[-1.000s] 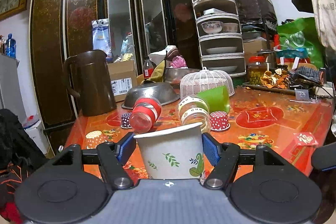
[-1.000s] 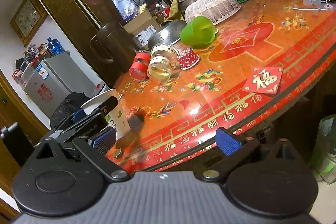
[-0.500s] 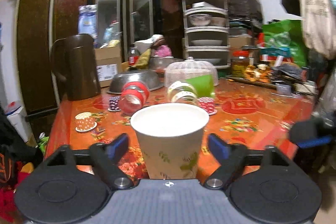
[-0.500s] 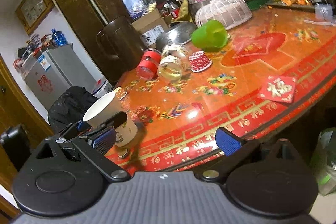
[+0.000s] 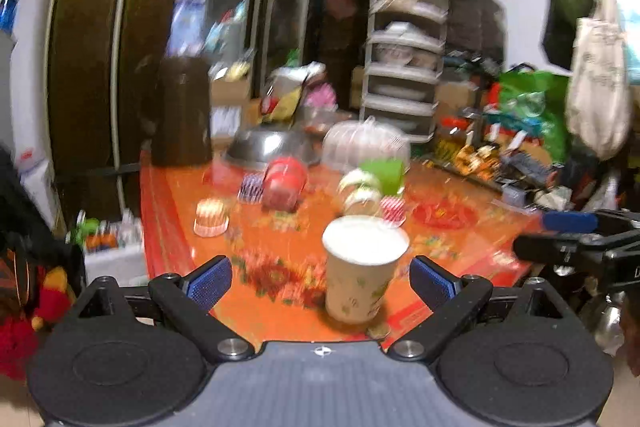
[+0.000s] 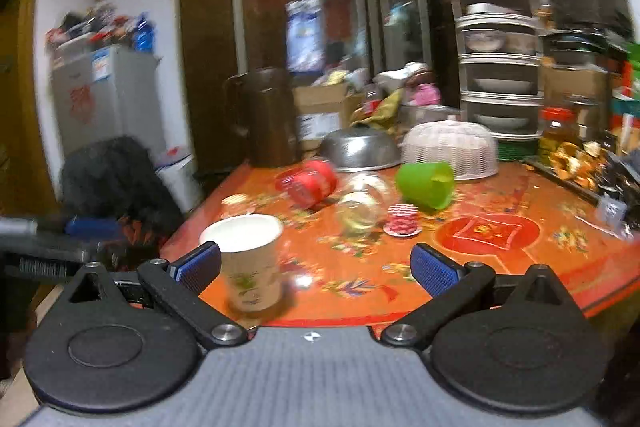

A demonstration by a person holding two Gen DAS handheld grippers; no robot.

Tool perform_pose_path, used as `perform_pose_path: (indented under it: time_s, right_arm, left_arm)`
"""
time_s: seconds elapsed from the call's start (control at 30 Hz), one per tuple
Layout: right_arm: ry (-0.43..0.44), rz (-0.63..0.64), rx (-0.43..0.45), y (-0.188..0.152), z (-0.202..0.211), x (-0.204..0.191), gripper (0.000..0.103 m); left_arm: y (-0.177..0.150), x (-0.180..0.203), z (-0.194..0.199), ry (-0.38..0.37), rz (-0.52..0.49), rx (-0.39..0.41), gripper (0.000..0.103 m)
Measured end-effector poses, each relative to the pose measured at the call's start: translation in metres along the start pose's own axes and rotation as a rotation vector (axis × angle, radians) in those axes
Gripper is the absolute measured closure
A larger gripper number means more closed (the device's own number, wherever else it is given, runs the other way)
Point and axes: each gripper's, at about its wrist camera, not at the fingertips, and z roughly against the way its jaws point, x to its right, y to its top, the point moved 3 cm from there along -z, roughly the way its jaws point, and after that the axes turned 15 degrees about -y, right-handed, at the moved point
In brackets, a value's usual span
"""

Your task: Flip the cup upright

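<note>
A white paper cup with green leaf print stands upright, mouth up, near the front edge of the red patterned table. My left gripper is open and pulled back from the cup, which stands between and beyond its blue pads without touching them. In the right wrist view the cup stands just past the left pad. My right gripper is open and empty. The left gripper shows at that view's left edge. Both views are motion-blurred.
Behind the cup lie a red-lidded jar, a glass jar and a green cup on their sides, with small cupcake liners. Farther back stand a brown jug, a steel bowl and a mesh food cover.
My left gripper has opened, let go of the paper cup and drawn back. The cup now stands alone on the table. My right gripper has swung to face the table squarely.
</note>
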Motion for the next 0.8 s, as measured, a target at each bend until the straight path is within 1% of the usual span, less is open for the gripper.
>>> perform_pose_path:
  time_s: [0.03,0.1,0.13,0.2,0.27,0.4,0.47,0.6,0.8]
  right_arm:
    - [0.045,0.007,-0.028,0.005,0.004,0.0,0.001]
    - [0.139,0.024,-0.067,0.014,0.009,0.001,0.001]
    - [0.15,0.028,-0.059,0.016,0.012,0.002,0.001]
    - [0.105,0.03,-0.052,0.018,0.015,0.004,0.001]
    - [0.086,0.016,-0.046,0.018,0.017,0.005,0.001]
    - [0.115,-0.033,-0.069,0.016,0.01,0.006,0.001]
    - [0.112,-0.03,-0.077,0.015,0.009,0.006,0.001]
    - [0.114,-0.035,-0.093,0.012,0.01,0.007,0.001]
    - [0.111,-0.027,-0.107,0.008,0.014,0.007,0.001]
  left_arm:
    - [0.002,0.005,0.004,-0.001,-0.021,-0.009,0.002]
    - [0.006,0.014,0.005,-0.015,-0.064,-0.041,0.002]
    - [0.007,0.018,0.007,-0.024,-0.072,-0.044,0.002]
    - [0.009,0.022,0.005,-0.019,-0.07,-0.068,0.002]
    - [0.009,0.024,0.005,-0.014,-0.067,-0.07,0.002]
    - [0.008,0.027,0.002,-0.019,-0.054,-0.119,0.002]
    - [0.007,0.026,0.001,-0.002,-0.045,-0.133,0.002]
    - [0.008,0.026,0.004,-0.006,-0.029,-0.13,0.002]
    - [0.012,0.03,0.007,0.001,-0.035,-0.124,0.002]
